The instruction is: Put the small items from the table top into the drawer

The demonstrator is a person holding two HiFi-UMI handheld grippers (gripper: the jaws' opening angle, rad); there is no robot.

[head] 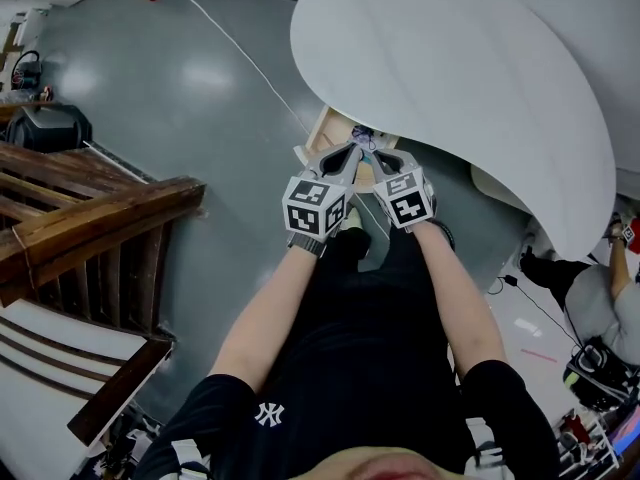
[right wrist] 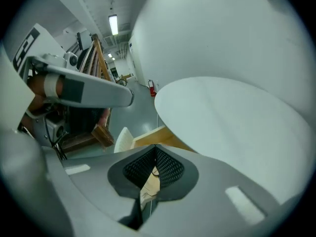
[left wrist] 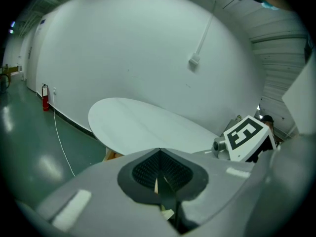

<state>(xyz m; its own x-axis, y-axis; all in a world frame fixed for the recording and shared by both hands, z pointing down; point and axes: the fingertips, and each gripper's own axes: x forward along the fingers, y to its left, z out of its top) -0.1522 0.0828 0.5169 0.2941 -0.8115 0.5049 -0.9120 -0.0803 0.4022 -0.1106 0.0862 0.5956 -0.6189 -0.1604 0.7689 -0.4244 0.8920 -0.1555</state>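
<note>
"What's the biggest thing?"
"The round white table [head: 450, 78]. A wooden drawer [head: 328, 128] sticks out from under its edge."
"And the grippers?"
"The left gripper [left wrist: 158, 151] and right gripper [right wrist: 155, 147] are side by side near the drawer. Both are pinched closed, with nothing in them."

The desk [head: 450, 78] rim overhangs the drawer [head: 328, 130] just ahead of us; our left gripper [head: 350, 150] and right gripper [head: 380, 154] crowd together there, while the floor [head: 200, 98] leftward lies open.

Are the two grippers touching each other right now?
Apart. The right gripper view shows floor between the left gripper and the right gripper.
</note>
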